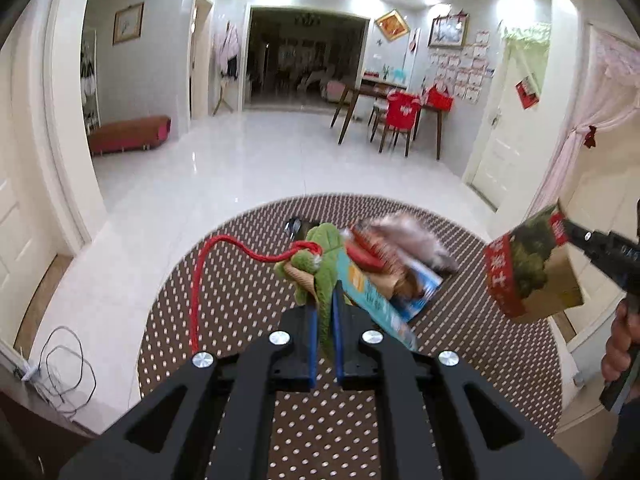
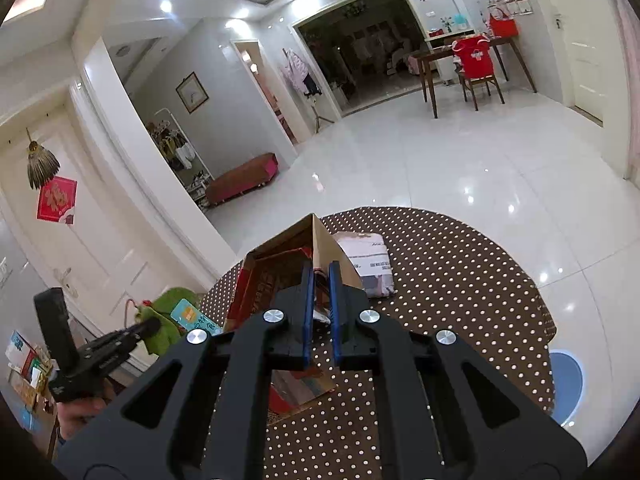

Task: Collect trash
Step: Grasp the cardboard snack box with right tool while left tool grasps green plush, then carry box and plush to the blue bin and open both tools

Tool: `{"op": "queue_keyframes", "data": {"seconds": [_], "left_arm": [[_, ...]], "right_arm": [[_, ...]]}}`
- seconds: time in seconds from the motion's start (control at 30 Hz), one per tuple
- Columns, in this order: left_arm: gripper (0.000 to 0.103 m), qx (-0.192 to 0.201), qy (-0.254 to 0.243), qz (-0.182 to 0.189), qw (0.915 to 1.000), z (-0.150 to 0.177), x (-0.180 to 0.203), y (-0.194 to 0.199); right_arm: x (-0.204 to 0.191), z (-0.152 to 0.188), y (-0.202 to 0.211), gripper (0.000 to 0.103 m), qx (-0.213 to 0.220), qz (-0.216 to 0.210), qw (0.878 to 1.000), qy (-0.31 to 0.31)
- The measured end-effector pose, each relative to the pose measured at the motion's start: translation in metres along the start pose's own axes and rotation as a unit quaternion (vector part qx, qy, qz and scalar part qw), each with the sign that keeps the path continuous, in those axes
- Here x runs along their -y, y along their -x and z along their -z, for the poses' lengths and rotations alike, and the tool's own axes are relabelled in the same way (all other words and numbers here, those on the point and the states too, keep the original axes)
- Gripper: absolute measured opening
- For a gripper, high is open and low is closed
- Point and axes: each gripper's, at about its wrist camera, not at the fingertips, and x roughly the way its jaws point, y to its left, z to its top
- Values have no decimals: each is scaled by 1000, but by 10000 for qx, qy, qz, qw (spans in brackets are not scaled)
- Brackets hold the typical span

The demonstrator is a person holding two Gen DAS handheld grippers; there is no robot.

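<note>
Left wrist view. The left gripper (image 1: 325,320), black with blue finger pads (image 1: 311,344), is closed on the green fabric bag (image 1: 320,264), pinching a fold of its cloth between the pads. The bag hangs above the round table (image 1: 248,292), which is covered with a brown cloth with white dots. A red drawstring cord (image 1: 224,248) loops from the bag's mouth out to the left and down toward the gripper. Protruding from the bag are a light blue and orange printed packet (image 1: 372,300), a red-and-brown wrapper (image 1: 368,250) and a grey-white crumpled item (image 1: 416,240), blurred. At the right edge of the view, the right gripper (image 1: 570,230) holds a red-and-green printed cardboard box (image 1: 528,264) by its upper corner, tilted, in the air beside the table's right edge. A hand (image 1: 622,344) grips that tool's handle.

Right wrist view. The right gripper (image 2: 319,312) is closed on the brown inner flap of the opened cardboard box (image 2: 280,264), which is lifted over the near part of the dotted table (image 2: 460,272). Beyond it, a grey-white plastic mailer bag (image 2: 370,264) lies flat on the cloth near the table's far edge. At lower left, off the table's left edge, the left gripper (image 2: 150,326) carries the green bag (image 2: 172,312), with the blue packet (image 2: 188,316) showing. A pale blue round stool (image 2: 566,384) stands below the table's right edge.
</note>
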Motion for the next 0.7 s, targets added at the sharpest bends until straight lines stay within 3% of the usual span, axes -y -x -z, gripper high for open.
{"op": "queue_keyframes", "data": {"seconds": [0.17,0.33,0.7], "left_arm": [[6,418,-167,109,9989,-19,20,20],[6,643,-284,454,9965,-35,45,24],[6,329,-781,1508,9849,-42,155,-21]], "right_arm": [[8,-4,17,7,184,45,9998,-41],[21,-10,39,7,370,171,9991,-93],[73,-19,94,7,785,785,9930,-392]]}}
